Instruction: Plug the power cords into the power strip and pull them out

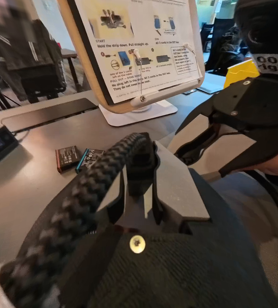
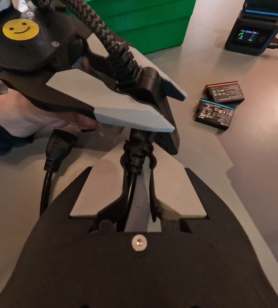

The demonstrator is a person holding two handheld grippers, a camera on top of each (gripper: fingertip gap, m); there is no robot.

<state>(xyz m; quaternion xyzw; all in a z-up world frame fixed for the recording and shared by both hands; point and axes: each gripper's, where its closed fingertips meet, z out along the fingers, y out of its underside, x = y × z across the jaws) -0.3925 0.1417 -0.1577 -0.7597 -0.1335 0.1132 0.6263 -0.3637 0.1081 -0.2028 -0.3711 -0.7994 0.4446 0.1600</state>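
My left gripper [image 1: 140, 150] is shut on the end of a black power strip [image 1: 139, 168], whose braided cord [image 1: 91, 180] runs off to the lower left. In the right wrist view the left gripper [image 2: 176, 113] comes in from the upper left and holds the strip [image 2: 170, 140] tilted above the table, braided cord [image 2: 98, 21] trailing up. My right gripper [image 2: 138, 155] is shut on a black plug [image 2: 137, 146] at the strip's underside; whether its pins are in a socket is hidden. A second black plug [image 2: 58, 148] with its cord lies on the table to the left.
Two small black batteries [image 2: 223, 93] lie on the grey table to the right. A charger with a lit screen [image 2: 251, 33] stands at the back right, a green bin [image 2: 151, 25] behind. An instruction board on a white stand [image 1: 135, 50] and a yellow bin [image 1: 240, 73] stand beyond. My hands' fingertips stand some 6 cm from each other.
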